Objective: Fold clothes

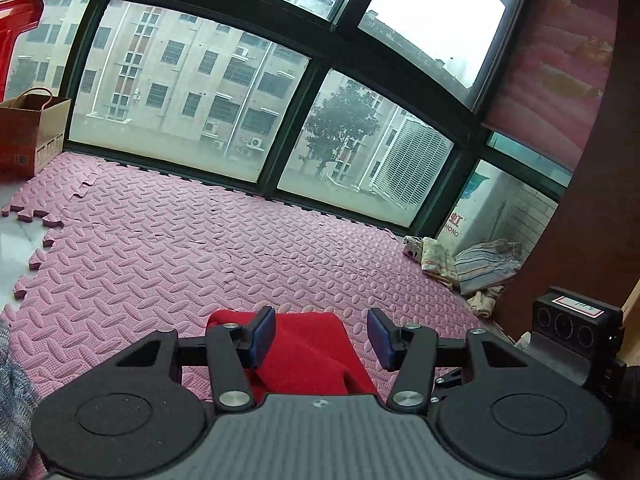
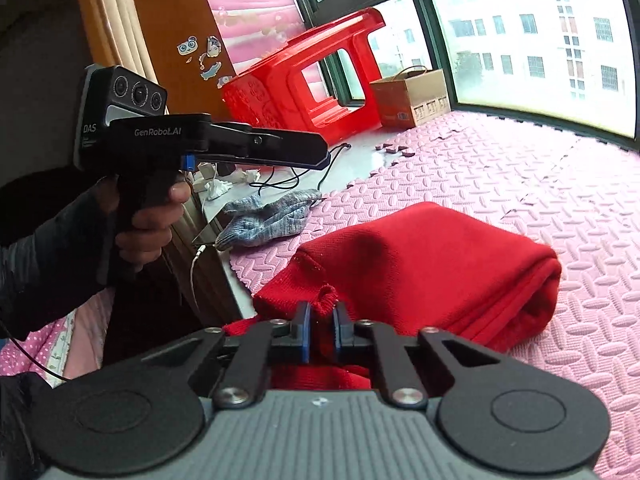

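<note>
A red knit garment (image 2: 432,264) lies folded over on the pink foam mat (image 2: 540,168). My right gripper (image 2: 322,320) is shut on a bunched edge of it at the near side, with red cloth showing between the blue pads. In the left wrist view my left gripper (image 1: 322,334) stands open above the red garment (image 1: 308,352), its blue pads (image 1: 264,332) wide apart and holding nothing. In the right wrist view a hand (image 2: 148,216) holds the left gripper (image 2: 320,156) up in the air, left of the garment.
A grey-blue knit item (image 2: 264,216) lies at the mat's left edge by some cables. A red plastic stool (image 2: 304,80) and a brown paper bag (image 2: 412,96) stand by the window. A pile of striped clothes (image 1: 480,264) sits in the far right corner. Wooden furniture (image 2: 160,8) flanks the left.
</note>
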Demonstrator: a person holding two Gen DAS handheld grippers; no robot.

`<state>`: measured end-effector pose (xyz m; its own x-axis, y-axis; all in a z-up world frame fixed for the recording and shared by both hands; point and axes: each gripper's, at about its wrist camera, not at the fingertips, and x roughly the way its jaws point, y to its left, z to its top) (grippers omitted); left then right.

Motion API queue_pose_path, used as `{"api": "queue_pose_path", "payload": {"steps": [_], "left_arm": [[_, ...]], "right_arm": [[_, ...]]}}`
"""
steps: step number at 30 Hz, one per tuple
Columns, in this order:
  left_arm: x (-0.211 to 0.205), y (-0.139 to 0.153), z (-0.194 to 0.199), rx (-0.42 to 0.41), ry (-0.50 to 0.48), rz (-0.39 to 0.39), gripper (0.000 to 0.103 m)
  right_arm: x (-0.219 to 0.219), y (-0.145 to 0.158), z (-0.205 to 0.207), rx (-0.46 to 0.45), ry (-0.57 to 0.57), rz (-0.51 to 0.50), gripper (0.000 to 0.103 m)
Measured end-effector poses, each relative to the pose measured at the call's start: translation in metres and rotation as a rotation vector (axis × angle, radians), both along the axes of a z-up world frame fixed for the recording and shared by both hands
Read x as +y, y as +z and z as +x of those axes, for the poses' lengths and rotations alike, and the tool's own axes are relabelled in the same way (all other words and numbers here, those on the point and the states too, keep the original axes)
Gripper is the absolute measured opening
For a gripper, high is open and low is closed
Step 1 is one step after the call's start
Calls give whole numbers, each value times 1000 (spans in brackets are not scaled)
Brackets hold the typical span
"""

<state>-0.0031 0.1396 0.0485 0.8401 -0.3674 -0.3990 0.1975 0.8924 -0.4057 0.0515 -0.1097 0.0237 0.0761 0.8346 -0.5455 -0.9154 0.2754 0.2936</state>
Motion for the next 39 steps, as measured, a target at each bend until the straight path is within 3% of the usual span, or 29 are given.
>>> {"api": "queue_pose_path", "payload": {"steps": [4,6,12,17,21,26,30,34,39], "left_arm": [[-6,5,1,-14,-21,3,54],[-10,9,4,-28,-42,0,55],[-37,1,42,30,-118,-30,55],[-52,-24,62,121,-184,-58,55],[-49,-44,50,185,-214,-66,55],[-46,-54,25,203,-231,-31,55],[-55,-40,16,157,-242,51,55],[-70,-26,16,99,-278,93,57],[-86,-41,22,153,-342,88,57]], "right_arm": [[-13,17,-11,-66,16,-10,7],[-16,25,-26,-176,58,-64,7],[-2,7,-44,-229,134,-138,7],[-5,9,-42,-216,142,-137,10],[-20,17,-34,-165,132,-115,15],[-34,34,-6,-105,37,-32,16],[-19,38,24,-148,-83,-24,17],[9,28,55,-166,-159,-53,19],[38,-2,84,-183,-233,-98,22]]}}
